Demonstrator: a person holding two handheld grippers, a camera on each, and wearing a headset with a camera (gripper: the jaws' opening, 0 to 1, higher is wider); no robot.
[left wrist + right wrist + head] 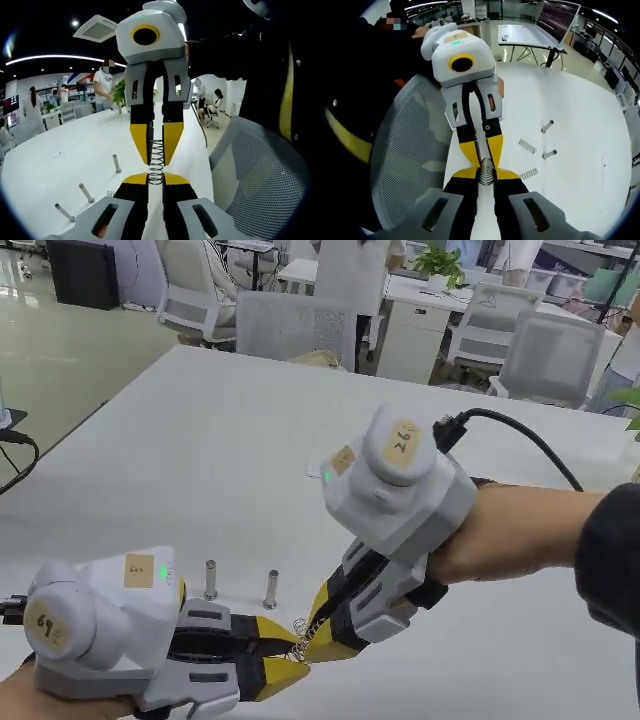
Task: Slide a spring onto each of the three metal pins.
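Note:
A small steel spring (298,640) hangs between the yellow tips of both grippers, just above the white table (200,440). My left gripper (292,655) comes in from the lower left and my right gripper (318,630) from the right. In the left gripper view the spring (156,161) runs from my left gripper (155,179) up into the right gripper (156,156); both pairs of jaws are pinched on it. In the right gripper view its coiled end (486,172) sits in my right gripper (486,176). Upright metal pins (210,580) (271,590) stand just beyond; three pins (116,163) (86,193) (65,213) are bare.
Two loose springs (527,146) (529,173) lie on the table near the pins (547,126) (549,154). A grey mesh chair (260,170) is close beside me. Office chairs (290,325) and desks stand past the table's far edge, with people further back.

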